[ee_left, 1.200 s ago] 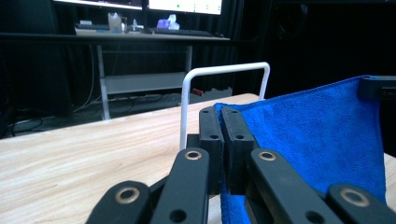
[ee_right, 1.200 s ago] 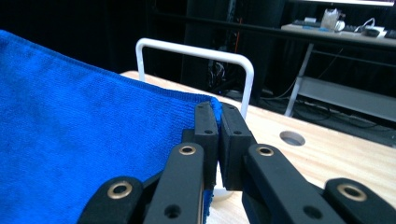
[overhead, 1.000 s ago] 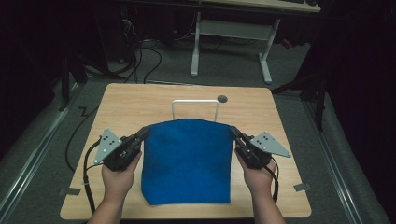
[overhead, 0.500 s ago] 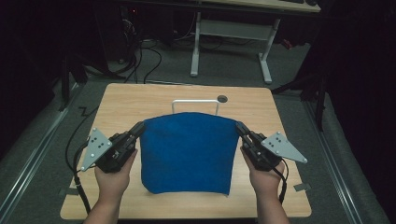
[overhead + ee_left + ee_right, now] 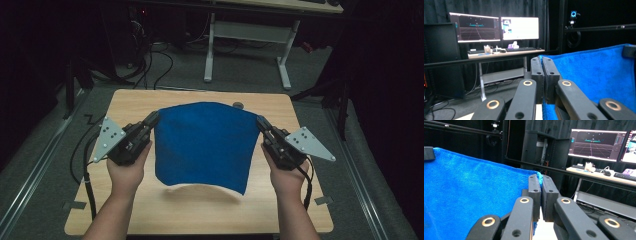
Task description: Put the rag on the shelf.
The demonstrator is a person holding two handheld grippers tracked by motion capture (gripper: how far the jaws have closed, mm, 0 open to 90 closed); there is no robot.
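A blue cloth [image 5: 205,142] hangs spread in the air over the wooden table [image 5: 150,105], held by its two top corners. My left gripper [image 5: 154,120] is shut on the cloth's upper left corner. My right gripper [image 5: 260,122] is shut on the upper right corner. The cloth's lower edge curls free just above the tabletop. In the left gripper view the jaws pinch the blue cloth [image 5: 594,75] at its corner, at my left gripper [image 5: 543,60]. In the right gripper view the blue cloth [image 5: 471,192] stretches off to the left from my right gripper [image 5: 539,178].
A small dark round hole [image 5: 238,105] sits in the table's far edge. Beyond the table stands a white desk frame [image 5: 245,35] on a floor with cables. Monitors [image 5: 496,28] and a keyboard desk show in both gripper views.
Both hands rose and lifted the cloth off the table by its far corners. It now hangs spread between the grippers instead of lying flat.
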